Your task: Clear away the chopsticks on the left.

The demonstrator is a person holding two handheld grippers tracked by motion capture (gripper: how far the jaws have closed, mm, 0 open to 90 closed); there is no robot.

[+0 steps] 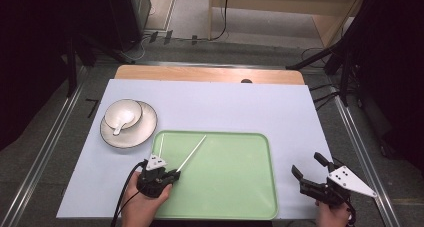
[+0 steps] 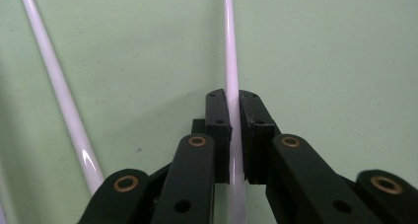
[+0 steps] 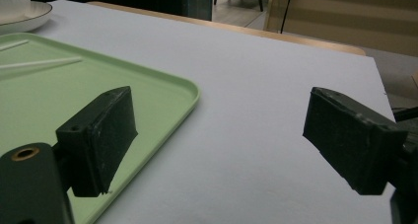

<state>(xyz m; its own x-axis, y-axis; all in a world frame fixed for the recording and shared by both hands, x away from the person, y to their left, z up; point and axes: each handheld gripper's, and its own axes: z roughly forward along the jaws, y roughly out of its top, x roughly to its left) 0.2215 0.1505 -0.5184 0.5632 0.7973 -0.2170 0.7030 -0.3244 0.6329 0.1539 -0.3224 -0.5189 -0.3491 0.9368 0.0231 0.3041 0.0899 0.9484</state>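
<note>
Two white chopsticks lie on the left part of a green tray (image 1: 235, 187). My left gripper (image 1: 175, 174) is low over the tray's near left area and is shut on the near end of the longer-looking chopstick (image 1: 192, 152). In the left gripper view the held chopstick (image 2: 230, 51) runs straight up between the closed jaws of the left gripper (image 2: 233, 98), and the second chopstick (image 2: 56, 86) lies loose to its left. That second chopstick (image 1: 161, 144) rests by the tray's left rim. My right gripper (image 1: 307, 164) hovers open to the right of the tray, holding nothing.
A white plate (image 1: 147, 129) carrying a small bowl (image 1: 122, 112) and a spoon stands on the pale mat left of and behind the tray. In the right gripper view, the open right gripper (image 3: 222, 130) faces bare mat, with the tray's corner (image 3: 182, 93) at left.
</note>
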